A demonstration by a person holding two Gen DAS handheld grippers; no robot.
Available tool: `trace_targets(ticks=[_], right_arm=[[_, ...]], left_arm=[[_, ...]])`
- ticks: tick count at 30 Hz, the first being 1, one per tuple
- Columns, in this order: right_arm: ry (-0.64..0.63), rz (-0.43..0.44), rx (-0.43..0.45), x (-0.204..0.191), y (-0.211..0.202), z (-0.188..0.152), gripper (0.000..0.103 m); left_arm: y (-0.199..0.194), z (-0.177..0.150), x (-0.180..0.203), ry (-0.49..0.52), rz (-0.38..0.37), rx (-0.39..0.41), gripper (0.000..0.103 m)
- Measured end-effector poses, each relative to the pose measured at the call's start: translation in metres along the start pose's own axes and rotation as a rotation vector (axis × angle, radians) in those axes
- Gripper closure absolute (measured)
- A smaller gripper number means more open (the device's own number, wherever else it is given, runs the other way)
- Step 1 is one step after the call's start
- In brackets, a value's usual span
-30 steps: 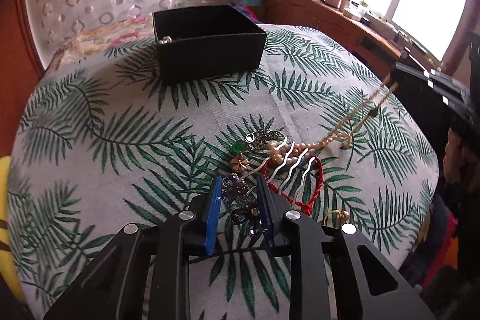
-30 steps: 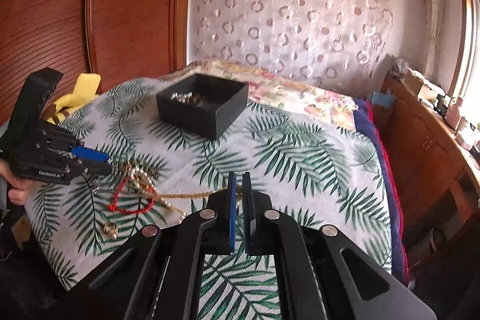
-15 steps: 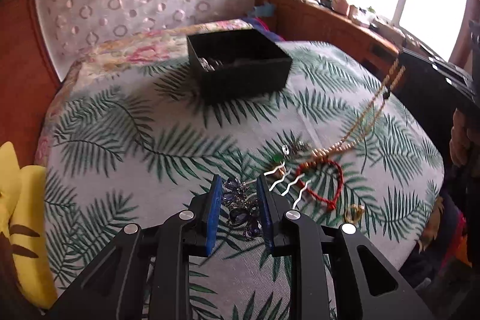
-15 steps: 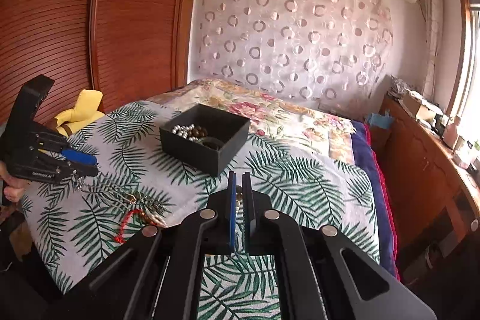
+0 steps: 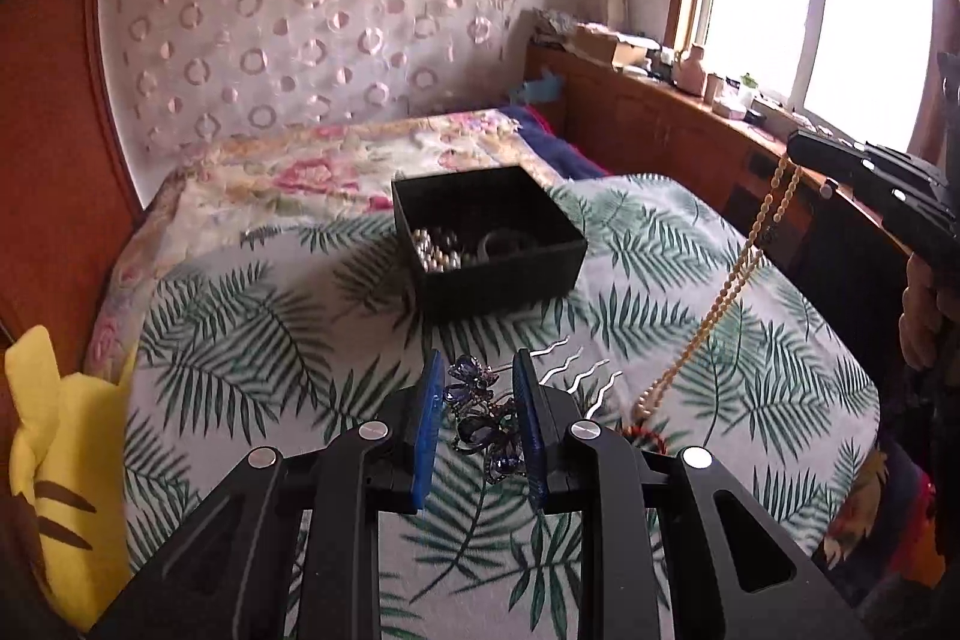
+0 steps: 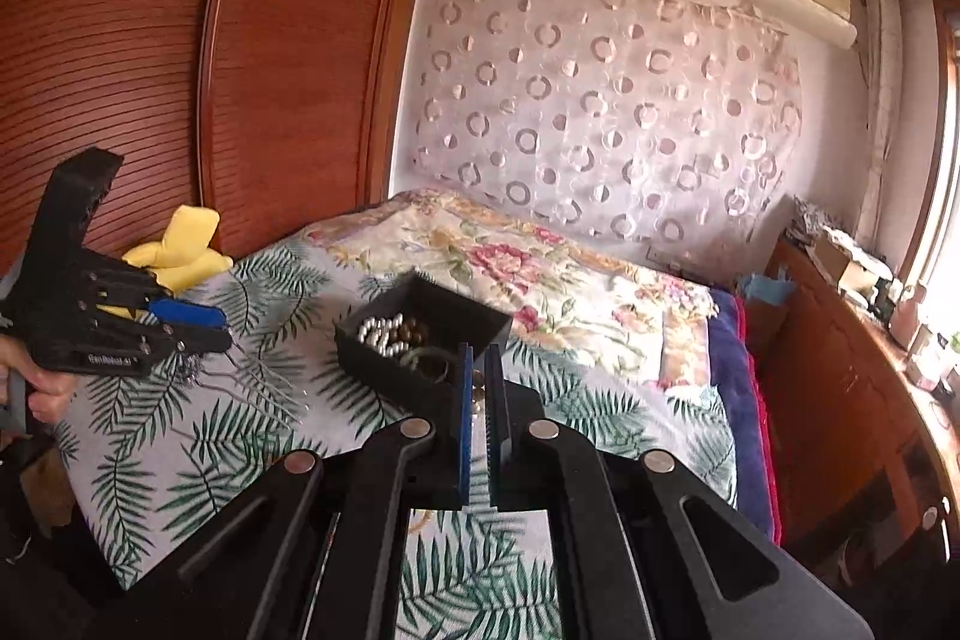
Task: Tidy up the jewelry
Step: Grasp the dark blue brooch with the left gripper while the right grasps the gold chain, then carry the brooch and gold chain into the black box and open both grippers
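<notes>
My left gripper [image 5: 477, 370] is shut on a purple jewelled hair comb [image 5: 480, 418] whose silver wavy prongs [image 5: 576, 370] stick out to the right; it hangs above the leaf-print bedspread. My right gripper [image 6: 478, 358] is shut on a gold bead necklace [image 5: 726, 292], which hangs from it down to the bedspread. The black jewelry box [image 5: 486, 235] holds pearls and other pieces; it also shows in the right wrist view [image 6: 420, 334], just beyond my right fingers. A red cord bracelet [image 5: 645, 433] lies by the necklace's lower end.
A yellow plush toy [image 5: 66, 472] lies at the bed's left edge. A wooden cabinet [image 5: 666, 124] with clutter runs under the window on the right. A wooden wardrobe [image 6: 180, 70] stands to the left. A floral quilt [image 6: 510, 256] covers the far bed.
Both grippers have risen away from the bedspread. The left lifted the purple comb off the jewelry pile; the right drew the gold necklace up and toward the box.
</notes>
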State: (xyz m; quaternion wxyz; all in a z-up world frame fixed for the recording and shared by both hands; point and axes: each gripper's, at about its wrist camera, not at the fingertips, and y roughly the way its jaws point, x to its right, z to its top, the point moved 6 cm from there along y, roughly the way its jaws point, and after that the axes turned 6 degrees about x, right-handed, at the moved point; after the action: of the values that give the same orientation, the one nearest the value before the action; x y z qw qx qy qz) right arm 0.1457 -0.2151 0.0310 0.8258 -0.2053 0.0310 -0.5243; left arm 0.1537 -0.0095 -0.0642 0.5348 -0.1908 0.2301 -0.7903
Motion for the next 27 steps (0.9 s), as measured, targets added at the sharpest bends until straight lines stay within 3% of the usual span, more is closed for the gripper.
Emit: trace_targets(ticks=[18, 23, 27], right_arm=[[-0.102, -0.019, 0.112, 0.010, 0.039, 0.117, 0.099], [-0.119, -0.006, 0.113, 0.006, 0.065, 0.130, 0.099], [-0.116, 0.019, 0.072, 0.005, 0.095, 0.119, 0.099]], left_arm=[[0.049, 0.071, -0.013, -0.041, 0.029, 0.093, 0.081], [0.075, 0.078, -0.021, -0.055, 0.033, 0.073, 0.081], [0.092, 0.077, -0.027, -0.059, 0.036, 0.055, 0.081]])
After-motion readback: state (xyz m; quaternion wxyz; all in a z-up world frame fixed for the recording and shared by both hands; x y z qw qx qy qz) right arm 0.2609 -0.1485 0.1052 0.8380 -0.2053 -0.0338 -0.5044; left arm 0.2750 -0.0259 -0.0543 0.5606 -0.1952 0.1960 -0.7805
